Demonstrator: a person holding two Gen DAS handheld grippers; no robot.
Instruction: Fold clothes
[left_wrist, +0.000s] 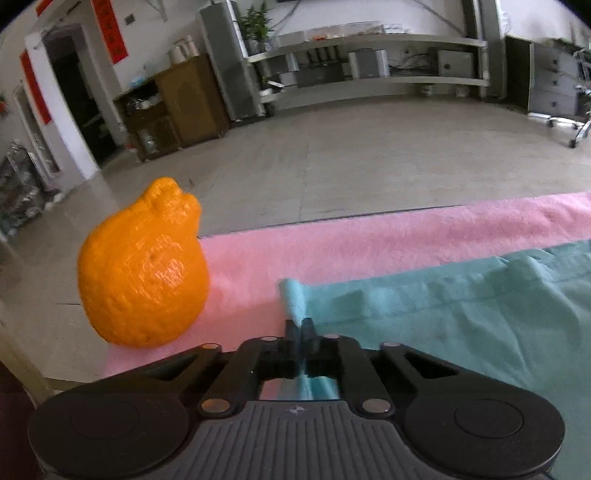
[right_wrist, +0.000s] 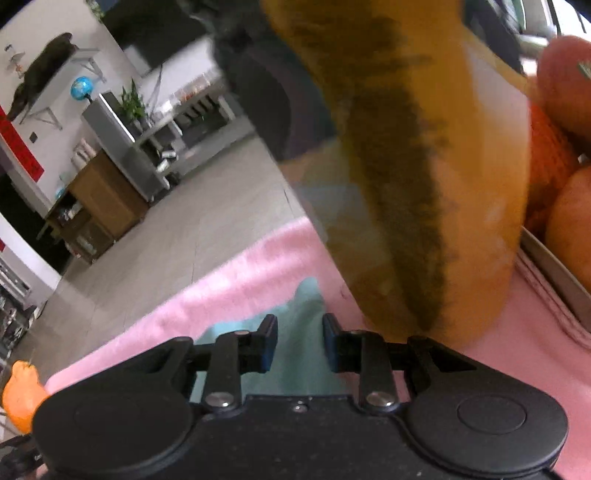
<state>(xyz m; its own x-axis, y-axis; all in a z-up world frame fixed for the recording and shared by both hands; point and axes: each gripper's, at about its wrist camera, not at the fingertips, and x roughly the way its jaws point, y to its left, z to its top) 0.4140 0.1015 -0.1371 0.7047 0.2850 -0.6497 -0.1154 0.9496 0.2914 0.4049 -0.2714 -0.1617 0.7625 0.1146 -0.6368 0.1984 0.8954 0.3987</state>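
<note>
1. Teal cloth is the thing to fold. In the left wrist view the teal garment (left_wrist: 461, 317) fills the lower right of the frame and runs off the right edge — its hemmed edge goes from the lower middle up toward the right.

2. One corner of it is pinched in the left gripper (left_wrist: 300, 328), low in the middle of the frame. The fingers are closed tight on that corner, and a little rolled bit of cloth pokes up past the tips.

3. At the left of that view an orange toy fruit (left_wrist: 142, 266) sits just beside the gripper, on the edge of the pink blanket (left_wrist: 369, 236). It is close, so a swing to the left could bump it.

4. In the right wrist view the right gripper (right_wrist: 300, 341) sits low in the middle. Its fingers are apart and hold nothing — another teal corner lies right between and under them.

5. A big blurry yellow and brown thing (right_wrist: 424, 166) hangs very near, upper right. I cannot tell what it is.

6. A tray (right_wrist: 554, 273) with orange fruit sits at the far right.

7. Beyond the pink blanket is a grey floor (left_wrist: 332, 158), with shelves at the top of the frame.
</note>
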